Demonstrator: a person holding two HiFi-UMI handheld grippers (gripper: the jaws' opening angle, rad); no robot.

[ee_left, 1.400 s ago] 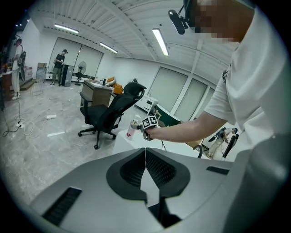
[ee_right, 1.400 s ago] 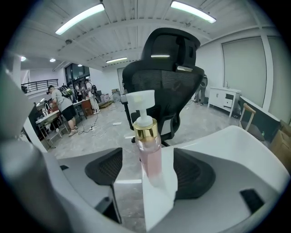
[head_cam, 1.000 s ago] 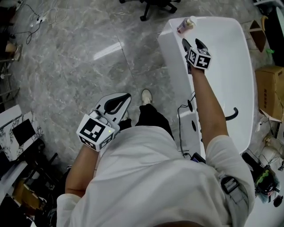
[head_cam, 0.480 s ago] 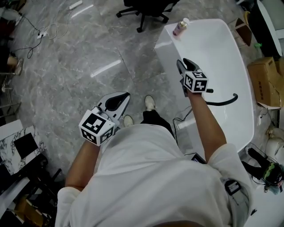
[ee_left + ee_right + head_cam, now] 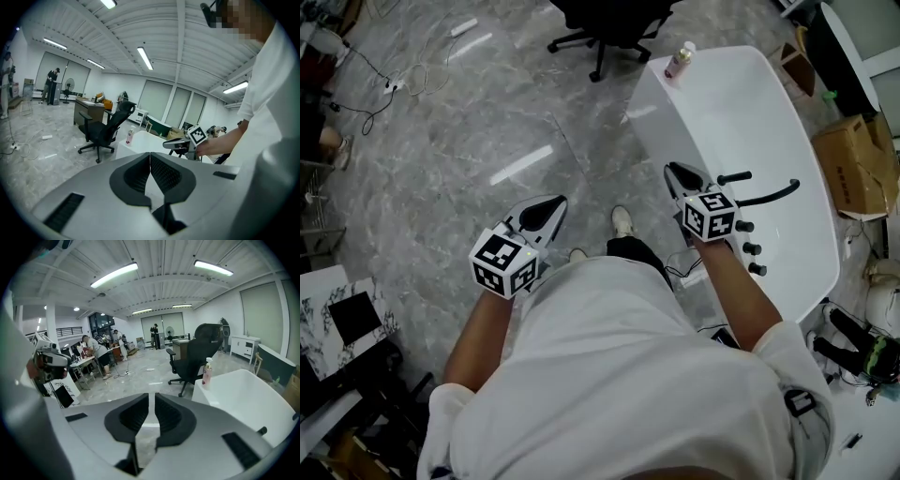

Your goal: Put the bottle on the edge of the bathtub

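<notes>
A pink bottle (image 5: 680, 60) with a white pump stands upright on the far corner of the white bathtub's rim (image 5: 649, 111). It also shows in the left gripper view (image 5: 129, 136) and the right gripper view (image 5: 206, 371). My right gripper (image 5: 682, 176) hangs over the tub's near part, well back from the bottle. Its jaws (image 5: 152, 399) have just been closing and now keep only a narrow slit, with nothing between them. Over the marble floor, to the left of the tub, my left gripper (image 5: 546, 212) is shut and empty (image 5: 150, 157).
A black faucet (image 5: 764, 197) and knobs (image 5: 748, 248) sit on the tub's right side. A black office chair (image 5: 609, 19) stands beyond the tub on the floor. Cardboard boxes (image 5: 853, 155) lie to the right, and cables (image 5: 403, 80) to the far left.
My right gripper has drawn back from the bottle towards the person, and its jaws have narrowed. The bottle stays on the far corner. The left gripper has shifted a little.
</notes>
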